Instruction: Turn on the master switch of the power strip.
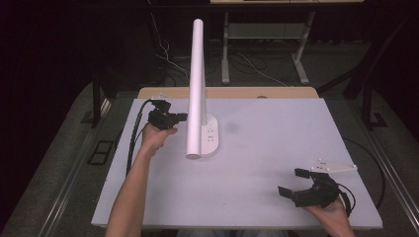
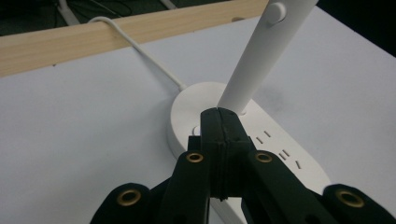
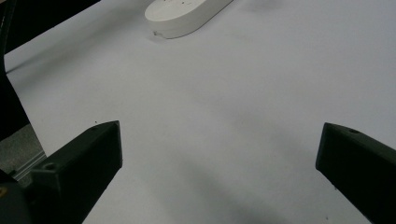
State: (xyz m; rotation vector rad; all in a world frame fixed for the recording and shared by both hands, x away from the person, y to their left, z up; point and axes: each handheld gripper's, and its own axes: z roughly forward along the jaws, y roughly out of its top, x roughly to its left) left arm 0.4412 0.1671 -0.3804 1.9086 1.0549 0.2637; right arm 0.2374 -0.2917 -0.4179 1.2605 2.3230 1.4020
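Note:
A white desk lamp stands left of the table's middle. Its oval base (image 1: 212, 139) carries socket slots, and its long white arm (image 1: 197, 84) rises straight towards the camera. My left gripper (image 1: 181, 117) is shut with nothing between the jaws. In the left gripper view its tips (image 2: 219, 113) sit right at the foot of the lamp arm (image 2: 259, 56), on top of the base (image 2: 187, 105); I cannot tell if they press on it. My right gripper (image 1: 291, 182) stands open low over the table's near right; in its own view its jaws (image 3: 219, 140) frame bare table, with the base (image 3: 184, 14) far off.
The white table top (image 1: 276, 128) has a wooden strip (image 1: 227, 92) along its far edge. A white cord (image 2: 135, 44) runs from the lamp base over that strip. A round button (image 2: 276, 11) sits on the lamp arm. Cables and desk legs lie on the floor beyond.

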